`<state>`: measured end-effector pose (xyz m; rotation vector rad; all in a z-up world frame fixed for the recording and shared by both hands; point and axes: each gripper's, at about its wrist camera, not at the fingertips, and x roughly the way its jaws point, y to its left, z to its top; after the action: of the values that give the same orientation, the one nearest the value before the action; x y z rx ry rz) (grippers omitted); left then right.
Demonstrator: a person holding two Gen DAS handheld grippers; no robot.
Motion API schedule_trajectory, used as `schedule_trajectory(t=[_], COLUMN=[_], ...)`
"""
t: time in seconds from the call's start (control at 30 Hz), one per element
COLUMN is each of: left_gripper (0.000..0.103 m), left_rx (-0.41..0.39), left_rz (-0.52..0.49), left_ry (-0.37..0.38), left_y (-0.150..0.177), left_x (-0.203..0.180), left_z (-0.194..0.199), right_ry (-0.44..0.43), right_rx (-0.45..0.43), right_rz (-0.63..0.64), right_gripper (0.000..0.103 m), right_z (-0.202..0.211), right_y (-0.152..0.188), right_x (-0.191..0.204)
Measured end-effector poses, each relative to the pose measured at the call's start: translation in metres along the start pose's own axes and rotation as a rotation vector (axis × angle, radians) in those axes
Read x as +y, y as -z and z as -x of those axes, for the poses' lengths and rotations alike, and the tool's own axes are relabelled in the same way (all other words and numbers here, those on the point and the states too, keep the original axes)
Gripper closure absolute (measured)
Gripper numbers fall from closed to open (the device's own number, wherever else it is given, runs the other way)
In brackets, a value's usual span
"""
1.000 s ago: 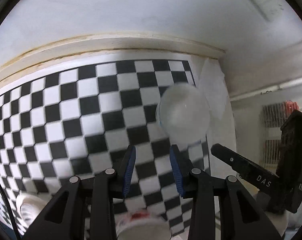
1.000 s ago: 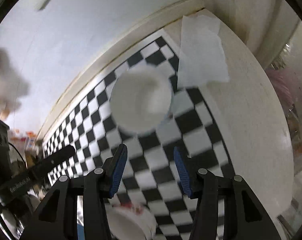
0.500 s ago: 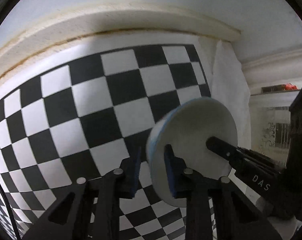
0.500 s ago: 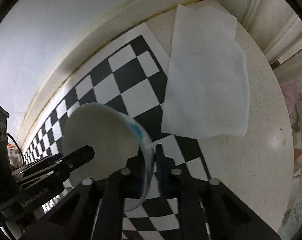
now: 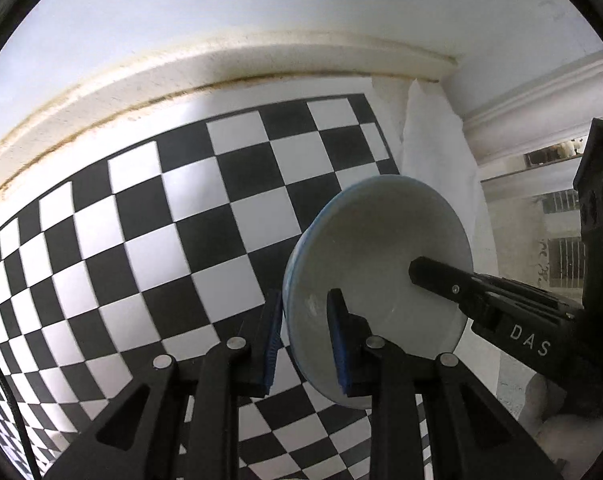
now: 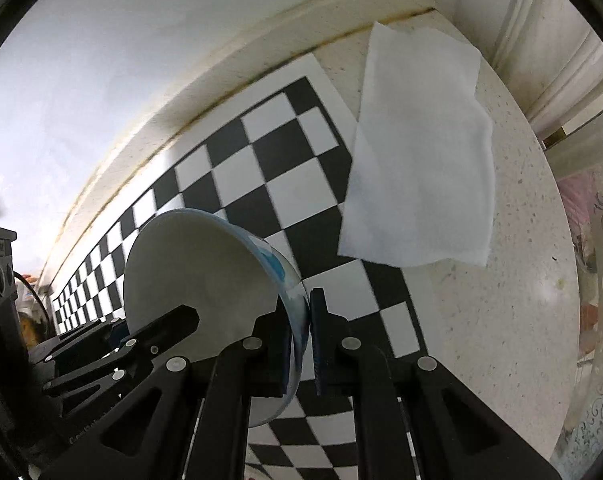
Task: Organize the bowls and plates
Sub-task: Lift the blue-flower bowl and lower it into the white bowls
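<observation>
A white bowl point(image 5: 381, 256) with a blue outside sits over the black-and-white checkered mat point(image 5: 141, 220). My left gripper point(image 5: 303, 320) is shut on its near-left rim, one pad outside and one inside. In the right wrist view the same bowl point(image 6: 197, 268) has its right rim pinched by my right gripper point(image 6: 301, 320). Each view shows the other gripper's black fingers point(image 5: 481, 292) on the opposite side of the bowl. I cannot tell whether the bowl's base touches the mat.
A white paper towel point(image 6: 417, 160) lies at the mat's right end on the speckled counter point(image 6: 501, 320). A yellowed ledge point(image 5: 181, 76) and a white wall run along the back. The counter's curved edge is at the far right.
Both grippers have come down from above the bowl and shut on opposite sides of its rim; they stood open a second ago.
</observation>
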<state>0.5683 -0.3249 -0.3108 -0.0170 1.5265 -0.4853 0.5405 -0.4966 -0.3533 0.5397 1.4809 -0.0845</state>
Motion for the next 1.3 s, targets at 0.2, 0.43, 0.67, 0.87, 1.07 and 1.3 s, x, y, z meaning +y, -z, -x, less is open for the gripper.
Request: schedule_trajectory(t=[0.2,0.43,0.67,0.87,1.07,1.3], left_gripper=[0.083,0.083,0.083,0.083,0.083,0.083], left_rx=[-0.036,-0.088,-0.124,-0.129,-0.087,-0.033], left_rz=[-0.003,-0.005,-0.024,-0.046,-0.051,-0.029], left_ry=[-0.016,-0.014,-0.011,-0.015,-0.027,-0.048], left_y=[0.017,0.053,0.104,0.151,0.197,0.233], left_x=[0.001,0.002,-0.002,-0.005,0.002,0.016], left_z=[0.029,0.072,0.103,0.122,0.121,0.100], right_ry=[-0.012,-0.036,-0.050,-0.057,-0.056,-0.041], right_rx=[-0.022,-0.058,-0.092,-0.106,-0.084,-0.020], right_rz=[0.038,0.077,0.095,0.104,0.117,0.121], right_gripper=[0.093,0.093,0.093,0.093,0.093,0.093], right_z=[0.021,0.057,0.087,0.106,0.105,0.077], right_y=[0.017,0.054,0.105,0.159,0.211,0.251], right_x=[0.018,0.037,0.050,0.053,0.057,0.060])
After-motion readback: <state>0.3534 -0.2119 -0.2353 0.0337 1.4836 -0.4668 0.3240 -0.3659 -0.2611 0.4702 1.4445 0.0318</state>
